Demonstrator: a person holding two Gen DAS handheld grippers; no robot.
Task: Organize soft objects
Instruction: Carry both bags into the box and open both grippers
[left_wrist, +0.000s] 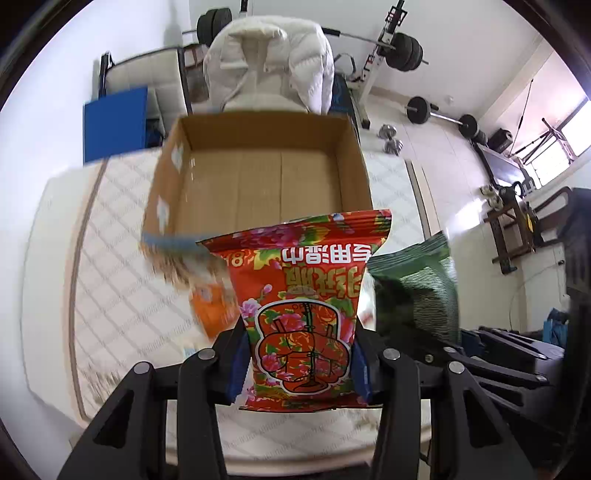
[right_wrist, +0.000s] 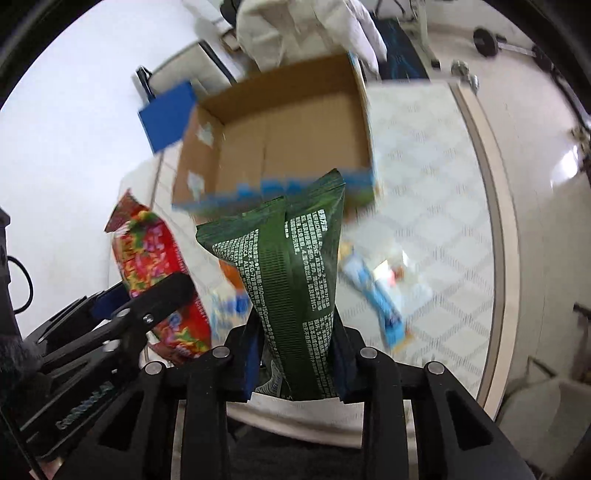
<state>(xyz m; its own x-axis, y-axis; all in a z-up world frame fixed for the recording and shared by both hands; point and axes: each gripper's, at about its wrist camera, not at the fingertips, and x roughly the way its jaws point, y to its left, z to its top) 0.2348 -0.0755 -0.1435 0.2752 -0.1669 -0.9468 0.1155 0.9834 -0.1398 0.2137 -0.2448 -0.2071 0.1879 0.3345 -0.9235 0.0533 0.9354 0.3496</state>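
Observation:
My left gripper is shut on a red flowered soft pack, which hangs lifted above the white quilted mattress. My right gripper is shut on a dark green soft pack, also raised off the mattress. Each pack shows in the other view: the green pack to the right, the red pack to the left with the left gripper around it. An open cardboard box with a bare floor stands on the mattress just beyond both packs, blurred box.
Blurred small packs lie on the mattress: an orange one and a blue and white one. A white puffy jacket sits behind the box, a blue board to its left. Barbells and weights stand on the floor.

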